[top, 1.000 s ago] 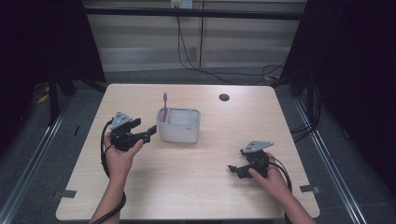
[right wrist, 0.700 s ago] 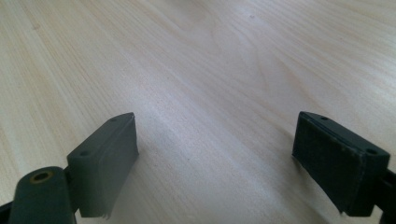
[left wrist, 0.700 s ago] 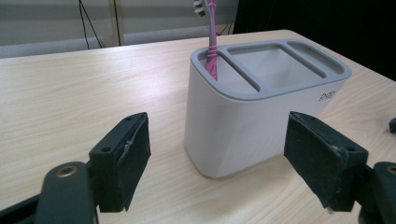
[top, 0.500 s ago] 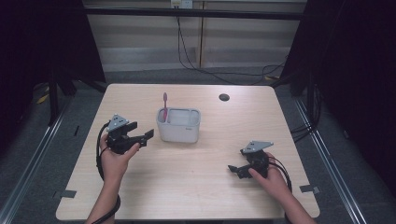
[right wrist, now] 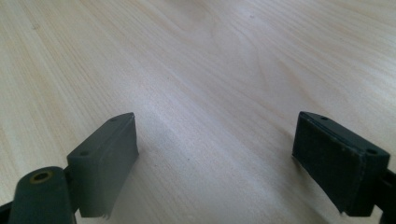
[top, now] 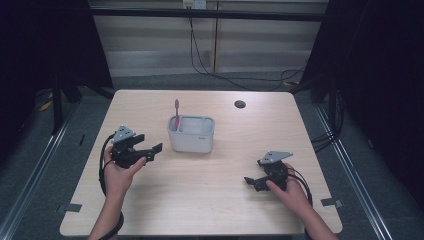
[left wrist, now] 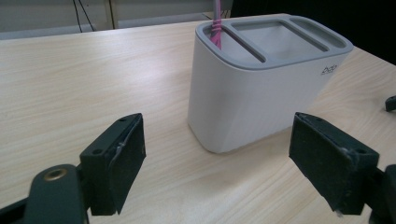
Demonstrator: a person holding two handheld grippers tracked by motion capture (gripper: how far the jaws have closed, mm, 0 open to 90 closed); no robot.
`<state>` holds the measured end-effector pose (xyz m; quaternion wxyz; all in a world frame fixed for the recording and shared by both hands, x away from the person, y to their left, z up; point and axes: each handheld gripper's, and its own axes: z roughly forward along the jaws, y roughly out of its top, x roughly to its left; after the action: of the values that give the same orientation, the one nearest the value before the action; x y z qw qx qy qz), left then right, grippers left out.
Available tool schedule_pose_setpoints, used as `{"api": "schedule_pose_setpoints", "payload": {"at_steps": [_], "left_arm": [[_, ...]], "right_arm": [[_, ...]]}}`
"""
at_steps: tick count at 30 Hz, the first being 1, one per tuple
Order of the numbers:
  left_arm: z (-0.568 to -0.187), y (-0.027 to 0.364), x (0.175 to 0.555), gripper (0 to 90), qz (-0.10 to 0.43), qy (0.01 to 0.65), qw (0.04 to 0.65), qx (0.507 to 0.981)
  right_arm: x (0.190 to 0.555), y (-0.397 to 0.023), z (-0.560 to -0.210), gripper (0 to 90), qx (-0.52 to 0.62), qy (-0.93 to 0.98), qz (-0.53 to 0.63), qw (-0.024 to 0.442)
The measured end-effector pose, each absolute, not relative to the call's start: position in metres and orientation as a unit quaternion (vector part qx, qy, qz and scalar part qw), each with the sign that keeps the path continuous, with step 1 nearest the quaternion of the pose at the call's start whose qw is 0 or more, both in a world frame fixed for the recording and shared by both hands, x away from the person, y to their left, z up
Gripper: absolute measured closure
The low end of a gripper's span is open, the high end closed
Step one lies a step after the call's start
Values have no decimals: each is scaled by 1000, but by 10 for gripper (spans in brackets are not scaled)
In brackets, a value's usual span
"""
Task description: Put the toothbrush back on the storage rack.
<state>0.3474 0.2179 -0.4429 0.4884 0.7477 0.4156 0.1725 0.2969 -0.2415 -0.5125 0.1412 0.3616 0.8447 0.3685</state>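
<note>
1. Left gripper (top: 150,151) sits just left of the holder (top: 191,134), jaws wide apart with nothing between them; they have just been opening. In the left gripper view the holder's near corner stands ahead of the two pads (left wrist: 122,161), clear of both.
2. Right gripper (top: 252,181) rests low over bare table (top: 215,200), well apart from the holder, jaws spread and empty; the right gripper view has plain wood between its pads (right wrist: 108,158).
3. The holder stands upright near the table's middle. A pink toothbrush (top: 176,114) stands nearly upright in its left end slot (left wrist: 224,39); the wide middle compartment looks empty, and I cannot see into the far one.
4. My reading: the brush is in place and the left hand is backing off. Draw the left gripper straight away from the holder, level, so neither pad clips the wall or tips it.
5. Keep the jaws spread until well clear; closing early near the rim could catch the brush handle.
6. Mind the trailing cable (top: 103,165) so it doesn't drag across the holder.
7. Leave the right gripper parked unless the holder needs steadying.
</note>
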Motion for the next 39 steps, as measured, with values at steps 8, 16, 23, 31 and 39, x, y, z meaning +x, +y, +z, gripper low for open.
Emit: {"api": "schedule_pose_setpoints", "payload": {"at_steps": [8, 16, 23, 31, 39], "left_arm": [[-445, 223, 346, 172, 172, 415, 482, 752], [-449, 230, 343, 165, 170, 418, 474, 756], [-451, 237, 341, 160, 170, 423, 470, 756], [-455, 242, 336, 156, 166, 420, 460, 765], [-458, 249, 332, 156, 164, 422, 451, 769]], "right_arm": [[297, -241, -513, 134, 362, 845, 369, 141], [297, -241, -513, 135, 362, 845, 369, 141], [297, -241, -512, 134, 362, 845, 369, 141], [297, -241, -513, 134, 362, 845, 368, 141], [297, -241, -513, 134, 362, 845, 369, 141]]}}
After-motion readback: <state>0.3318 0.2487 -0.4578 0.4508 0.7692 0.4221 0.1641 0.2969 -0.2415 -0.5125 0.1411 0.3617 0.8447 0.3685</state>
